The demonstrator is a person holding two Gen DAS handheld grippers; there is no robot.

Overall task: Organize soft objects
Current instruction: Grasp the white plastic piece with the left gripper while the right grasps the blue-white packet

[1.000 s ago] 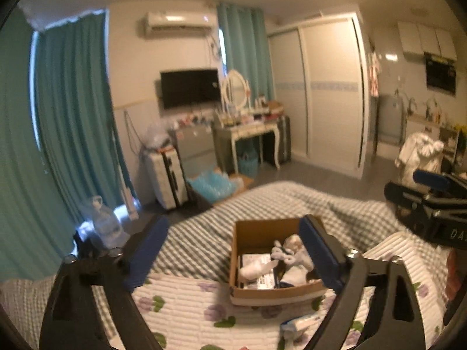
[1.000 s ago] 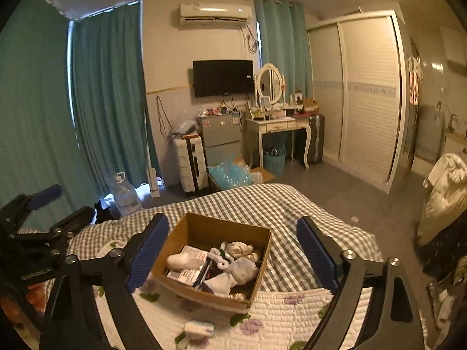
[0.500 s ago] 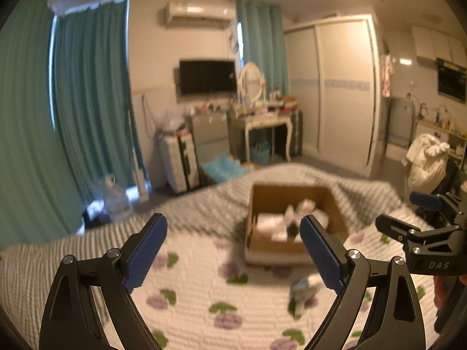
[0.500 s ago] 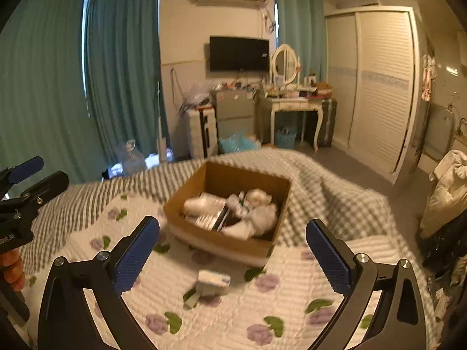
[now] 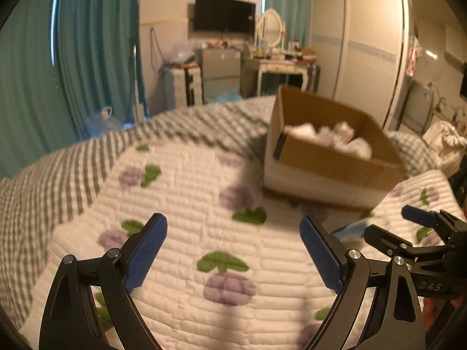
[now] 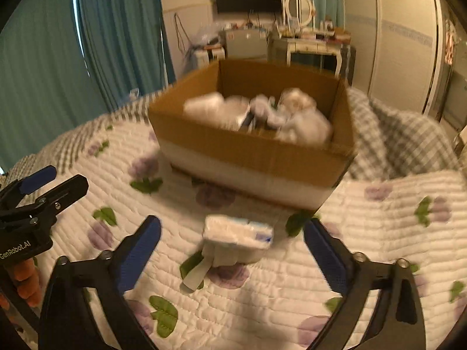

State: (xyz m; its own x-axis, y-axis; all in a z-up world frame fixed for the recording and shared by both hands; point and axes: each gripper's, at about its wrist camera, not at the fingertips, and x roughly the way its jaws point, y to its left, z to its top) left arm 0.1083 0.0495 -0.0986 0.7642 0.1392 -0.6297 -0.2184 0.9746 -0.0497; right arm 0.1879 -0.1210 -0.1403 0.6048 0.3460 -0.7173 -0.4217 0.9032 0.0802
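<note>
The bed point(image 6: 394, 233) is covered by a white quilt point(image 5: 189, 180) printed with purple flowers and green leaves, laid over a grey checked blanket point(image 5: 73, 169). A cardboard box point(image 6: 254, 151) is set on the quilt. A white soft pack point(image 6: 236, 242) is seen lying just before the box.

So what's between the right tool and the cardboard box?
In the right wrist view, a white tissue pack lies on the quilt between the open right tool and the cardboard box.
</note>
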